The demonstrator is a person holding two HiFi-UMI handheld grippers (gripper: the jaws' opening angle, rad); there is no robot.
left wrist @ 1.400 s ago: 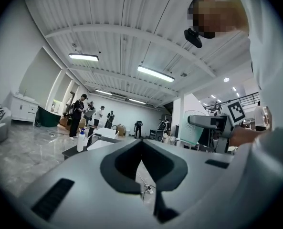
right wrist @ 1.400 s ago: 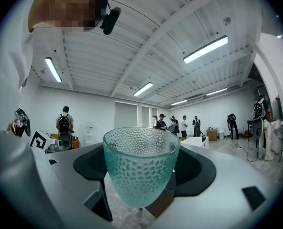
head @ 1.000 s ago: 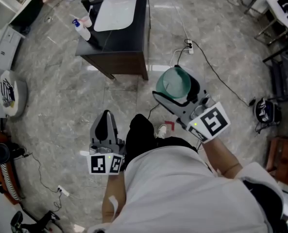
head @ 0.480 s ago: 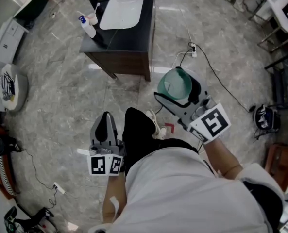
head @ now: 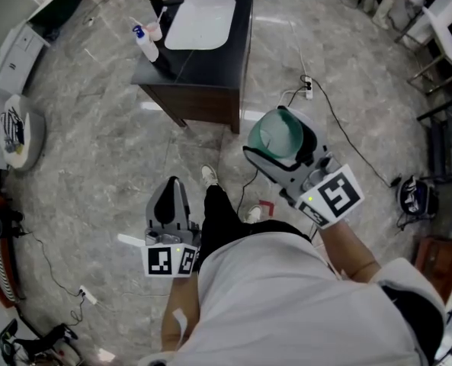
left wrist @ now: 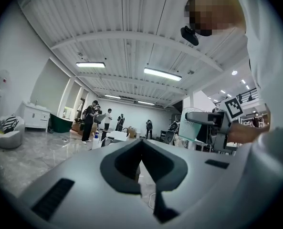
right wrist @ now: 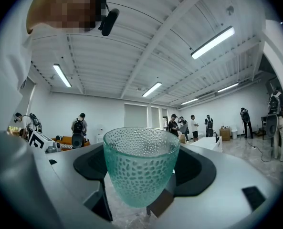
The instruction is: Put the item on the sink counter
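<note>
A green dimpled glass cup is held upright in my right gripper, which is shut on its lower part. In the right gripper view the glass cup fills the middle, with the right gripper clamped at its base. The dark sink counter with a white basin stands ahead on the floor, apart from both grippers. My left gripper hangs lower on the left, shut and empty. In its own view the left gripper points across the hall.
A white bottle with a blue cap and a pink cup stand at the counter's left end. A power strip with cables lies right of the counter. A round white seat is at left, dark racks at right. Several people stand far off.
The sink counter has shifted right and down in the head view as the person stepped toward it. Both grippers keep their pose, and the glass stays held.
</note>
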